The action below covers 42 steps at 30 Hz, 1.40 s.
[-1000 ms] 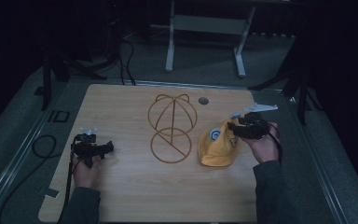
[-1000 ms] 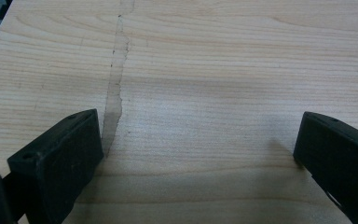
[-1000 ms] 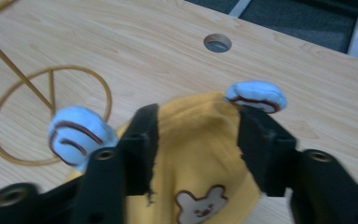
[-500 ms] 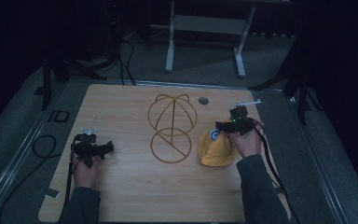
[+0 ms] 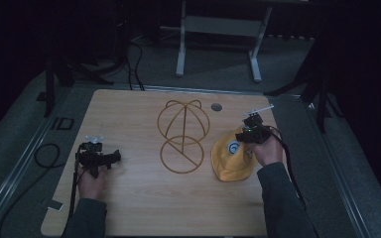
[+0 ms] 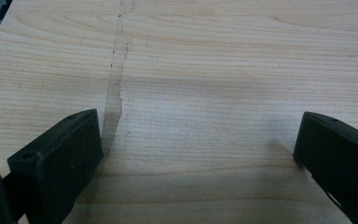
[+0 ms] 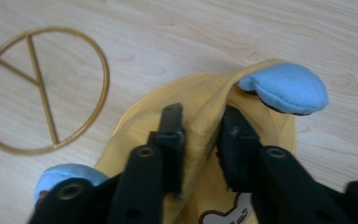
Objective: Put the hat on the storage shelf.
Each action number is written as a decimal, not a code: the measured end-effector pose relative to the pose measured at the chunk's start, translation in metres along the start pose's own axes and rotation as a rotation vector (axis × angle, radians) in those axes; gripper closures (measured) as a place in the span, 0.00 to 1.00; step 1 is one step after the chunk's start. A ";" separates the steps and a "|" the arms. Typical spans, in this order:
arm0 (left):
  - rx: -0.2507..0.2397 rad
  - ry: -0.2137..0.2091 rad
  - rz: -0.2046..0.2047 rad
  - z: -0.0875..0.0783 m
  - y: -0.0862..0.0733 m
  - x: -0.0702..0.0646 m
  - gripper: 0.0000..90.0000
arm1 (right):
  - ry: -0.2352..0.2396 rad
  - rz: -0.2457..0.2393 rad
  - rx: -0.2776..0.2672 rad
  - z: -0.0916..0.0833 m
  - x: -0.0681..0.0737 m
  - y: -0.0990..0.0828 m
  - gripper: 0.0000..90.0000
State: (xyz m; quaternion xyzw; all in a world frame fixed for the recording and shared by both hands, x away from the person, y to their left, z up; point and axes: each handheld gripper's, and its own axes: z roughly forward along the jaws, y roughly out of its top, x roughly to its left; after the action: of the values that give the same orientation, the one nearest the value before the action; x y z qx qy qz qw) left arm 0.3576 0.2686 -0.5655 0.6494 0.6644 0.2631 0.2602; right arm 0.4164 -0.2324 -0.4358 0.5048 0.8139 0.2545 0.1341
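A yellow cap (image 5: pixel 230 158) with blue ears (image 7: pixel 284 88) lies on the wooden table (image 5: pixel 129 198), right of a gold wire hat stand (image 5: pixel 182 134). My right gripper (image 5: pixel 250 133) sits at the cap's far right edge. Its jaws have just been closing, and in the right gripper view they pinch a fold of the yellow cap (image 7: pixel 203 133) between them (image 7: pixel 200 126). My left gripper (image 5: pixel 113 157) rests on the table at the left. The left gripper view has it (image 6: pixel 196 144) open over bare wood, with nothing between its jaws.
A small grey disc (image 5: pixel 216 106) is set into the table behind the stand. The stand's ring base (image 7: pixel 42 88) lies flat left of the cap. A pale scuff line (image 6: pixel 116 88) runs across the wood. Cables trail off the table's left side.
My right gripper has swung from lying across the cap to pointing down at its far right edge, and its jaws have come together on the fabric. My left gripper has not moved.
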 end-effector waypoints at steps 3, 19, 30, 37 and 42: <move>0.000 0.000 0.000 0.000 0.000 0.000 0.01 | 0.008 -0.035 0.018 0.000 0.000 0.002 0.88; 0.000 0.000 0.000 0.000 0.000 0.000 0.01 | 0.025 -0.306 0.065 -0.002 -0.002 0.014 0.93; 0.000 0.000 0.000 0.000 0.000 0.000 0.01 | 0.056 -0.449 0.034 -0.015 -0.009 0.021 0.94; 0.000 0.000 0.000 0.000 0.000 0.000 0.01 | 0.068 -0.507 0.037 -0.020 -0.014 0.025 0.94; 0.000 0.000 0.000 0.000 0.000 0.000 0.01 | 0.068 -0.548 0.039 -0.022 -0.014 0.028 0.94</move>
State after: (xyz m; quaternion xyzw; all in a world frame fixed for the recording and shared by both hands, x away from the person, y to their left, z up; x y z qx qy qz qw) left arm 0.3576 0.2686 -0.5655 0.6496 0.6643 0.2629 0.2602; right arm 0.4330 -0.2407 -0.4026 0.2596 0.9288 0.2098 0.1609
